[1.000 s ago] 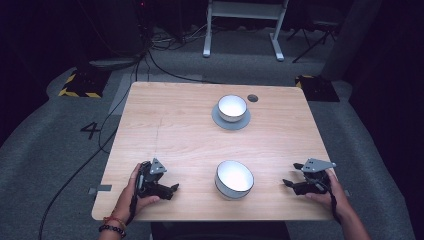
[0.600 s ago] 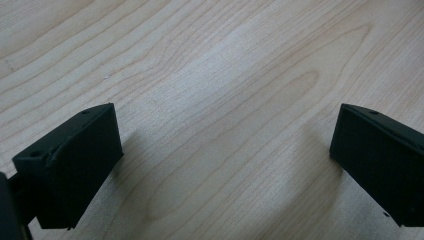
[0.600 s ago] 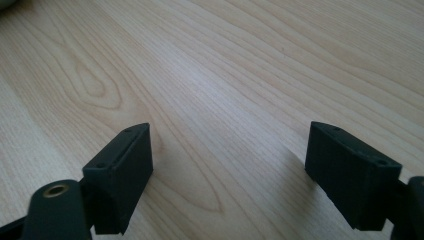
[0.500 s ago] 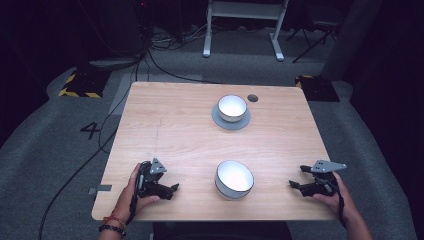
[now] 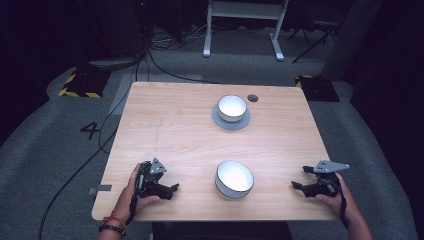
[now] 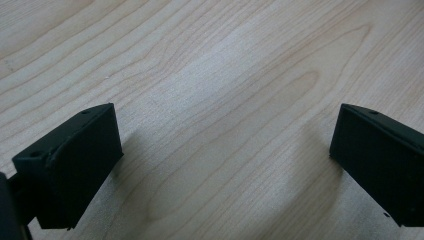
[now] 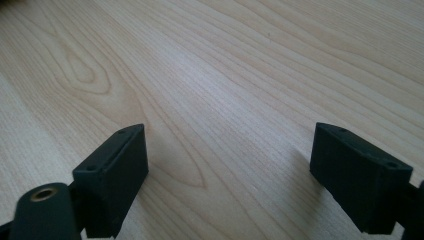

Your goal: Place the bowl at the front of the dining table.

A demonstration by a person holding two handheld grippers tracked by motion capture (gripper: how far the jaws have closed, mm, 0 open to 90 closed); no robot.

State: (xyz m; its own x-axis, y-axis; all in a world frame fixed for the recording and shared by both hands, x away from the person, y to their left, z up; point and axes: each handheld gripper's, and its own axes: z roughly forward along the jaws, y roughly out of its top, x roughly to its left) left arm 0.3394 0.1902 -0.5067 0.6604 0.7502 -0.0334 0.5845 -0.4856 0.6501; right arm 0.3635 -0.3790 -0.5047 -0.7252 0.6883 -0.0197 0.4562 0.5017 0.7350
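Pale wood table, grain plain in both gripper views. Landmark: near bowl, white inside with a dark rim, upright on the table close to the person's edge, about mid-width.

Left tongs sit to the left of the near bowl, well apart from it, low over the table near the front edge, tips pointing toward the bowl. The left gripper view has both black jaws wide apart, nothing between them but bare wood, shadows under each jaw. Left hand wraps the gripper body; bracelets on the wrist.

Right tongs sit to the right of the near bowl, well apart from it, close to the table's right front corner, tips pointing toward the bowl. Jaws stand wide apart and have just been opening; nothing is between them, just wood in the right gripper view. Right hand holds the body; grey three-cornered plate on top.

The near bowl is touched by neither tongs and lies between the two.

Far bowl, also white, lies beyond the near bowl, toward the table's far edge, sitting on a grey saucer. Small dark round spot just right of the far bowl, on the table.
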